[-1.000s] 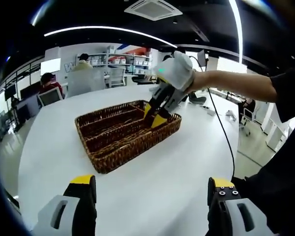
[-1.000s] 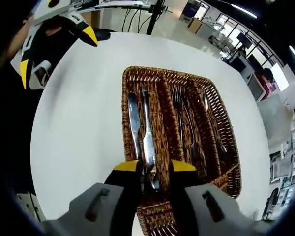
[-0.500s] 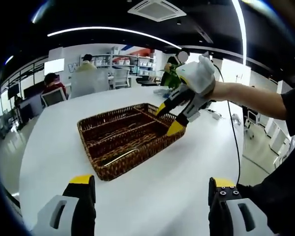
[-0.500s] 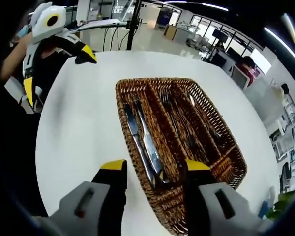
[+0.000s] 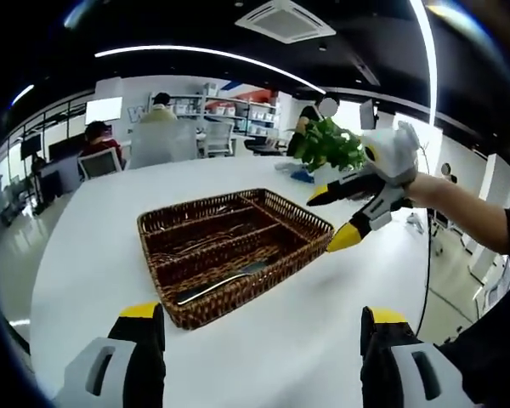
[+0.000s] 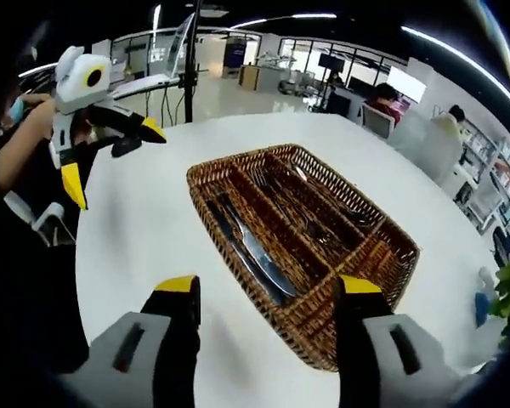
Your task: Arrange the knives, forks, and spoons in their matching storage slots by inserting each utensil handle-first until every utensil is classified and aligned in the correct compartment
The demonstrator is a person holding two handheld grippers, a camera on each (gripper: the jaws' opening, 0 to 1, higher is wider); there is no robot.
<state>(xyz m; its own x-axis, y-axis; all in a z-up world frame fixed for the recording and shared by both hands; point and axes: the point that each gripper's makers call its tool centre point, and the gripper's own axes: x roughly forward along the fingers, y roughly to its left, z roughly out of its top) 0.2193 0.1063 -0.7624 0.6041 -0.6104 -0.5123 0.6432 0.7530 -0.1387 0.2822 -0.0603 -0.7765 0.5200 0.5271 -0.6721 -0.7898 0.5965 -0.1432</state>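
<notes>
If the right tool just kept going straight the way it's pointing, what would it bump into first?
Most likely the near rim of the wicker basket, then the knives in its nearest slot. The right tool is open and empty; depth is uncertain.

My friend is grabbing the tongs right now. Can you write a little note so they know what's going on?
Left tongs: open, holding nothing, hovering above the white table in front of the wicker tray.
Right tongs: open, holding nothing, above the tray's near end.
Knives lie in the tray's left slot in the right gripper view, forks in the middle, spoons apparently in the far slot.
Done: every visible utensil is in the tray.
Left: check that the pieces lie straight.
</notes>
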